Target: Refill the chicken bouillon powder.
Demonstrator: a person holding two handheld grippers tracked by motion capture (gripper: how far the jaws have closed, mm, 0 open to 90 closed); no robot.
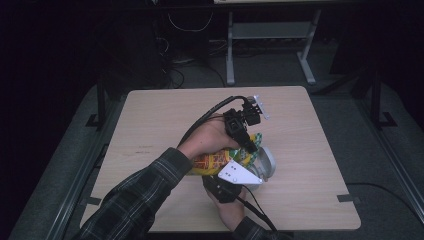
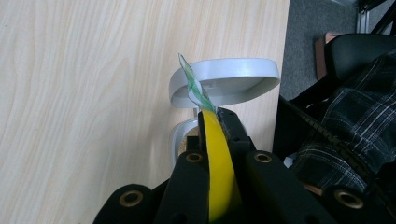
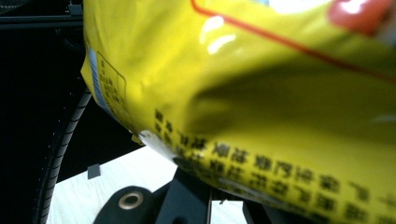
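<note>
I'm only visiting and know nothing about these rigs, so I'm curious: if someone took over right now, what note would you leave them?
Left gripper: shut on the yellow snack bag, pinching its top edge between the jaws.
Right gripper: under the bag near the table's middle; its jaws are hidden behind the bag, so I cannot tell its state.
A grey bowl sits on the wooden table just beyond the bag's top.
Done: bag lifted and gripped.
Left: probably opening it and tipping the contents into the bowl; whether the bag is open yet is not visible.

Light wooden table point(image 1: 150, 125), grey carpet floor point(image 1: 390, 165) around, white desk frame point(image 1: 270, 45) behind, cables point(image 1: 190, 22) beneath.
</note>
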